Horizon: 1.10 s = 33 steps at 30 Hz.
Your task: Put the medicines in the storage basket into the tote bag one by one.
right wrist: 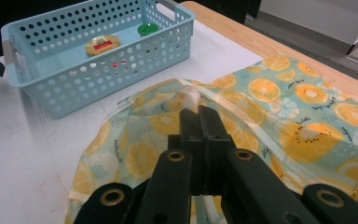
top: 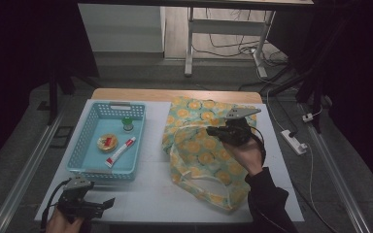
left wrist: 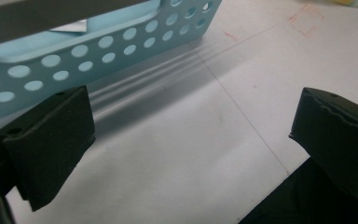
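A fabric bag (top: 201, 155) printed with orange slices lies spread on the right half of the white table top (top: 150, 194). My right gripper (top: 212, 131) rests over the bag's upper middle. In the right gripper view its jaws stand together, right gripper (right wrist: 198, 111), with a raised fold of the bag (right wrist: 261, 93) pinched at their tips. My left gripper (top: 108, 203) hovers at the table's front left corner, just in front of the blue basket (top: 80, 162). In the left gripper view the left gripper (left wrist: 191, 135) is wide open, with bare table between its jaws.
The blue basket (right wrist: 37, 79) holds a round yellow tin (top: 108, 142), a white and red tube (top: 120, 151) and a small green-capped bottle (top: 127, 123). The table's wooden far edge (top: 175, 94) shows behind the bag. A power strip (top: 294, 141) and cables lie on the floor to the right.
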Motion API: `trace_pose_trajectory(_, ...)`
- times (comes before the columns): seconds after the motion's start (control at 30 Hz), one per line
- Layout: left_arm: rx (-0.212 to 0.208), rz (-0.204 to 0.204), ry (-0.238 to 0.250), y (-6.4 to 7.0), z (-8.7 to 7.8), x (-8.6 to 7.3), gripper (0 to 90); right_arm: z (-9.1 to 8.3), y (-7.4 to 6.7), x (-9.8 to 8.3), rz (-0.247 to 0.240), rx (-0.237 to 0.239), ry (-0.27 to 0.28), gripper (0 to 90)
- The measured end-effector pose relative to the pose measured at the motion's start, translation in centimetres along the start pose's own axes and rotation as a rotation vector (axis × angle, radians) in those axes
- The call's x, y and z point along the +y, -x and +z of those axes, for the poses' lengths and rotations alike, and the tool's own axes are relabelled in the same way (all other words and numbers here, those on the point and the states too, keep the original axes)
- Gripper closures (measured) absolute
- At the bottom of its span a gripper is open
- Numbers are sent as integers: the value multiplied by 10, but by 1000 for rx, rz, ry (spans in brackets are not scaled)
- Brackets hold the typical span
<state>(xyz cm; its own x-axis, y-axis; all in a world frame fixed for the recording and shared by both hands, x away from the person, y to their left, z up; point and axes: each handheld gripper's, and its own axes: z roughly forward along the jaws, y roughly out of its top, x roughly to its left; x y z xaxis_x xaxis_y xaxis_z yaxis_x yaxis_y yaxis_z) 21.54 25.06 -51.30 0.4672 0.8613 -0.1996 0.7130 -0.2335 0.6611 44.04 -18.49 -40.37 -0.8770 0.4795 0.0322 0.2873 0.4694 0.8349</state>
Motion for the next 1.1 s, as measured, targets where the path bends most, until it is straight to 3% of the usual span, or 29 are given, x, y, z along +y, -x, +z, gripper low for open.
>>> trace_pose_trajectory(0.23,-5,3,15,-1,-6,3,0,2,1,-2,1,5,-6,900)
trace_pose_trajectory(0.33,-26,-1,28,-2,-8,4,0,3,0,-2,-4,8,-9,900)
trace_pose_trajectory(0.5,-34,30,59,1,-13,8,0,3,0,-2,-1,7,-9,900)
trace_pose_trajectory(0.67,-72,8,82,-1,-16,11,0,4,0,-3,0,13,-11,900)
trace_pose_trajectory(0.87,-77,0,110,-3,-19,15,0,4,1,-3,2,14,-12,900)
trace_pose_trajectory(1.1,-72,27,122,-2,-20,21,0,5,1,-4,4,16,-14,900)
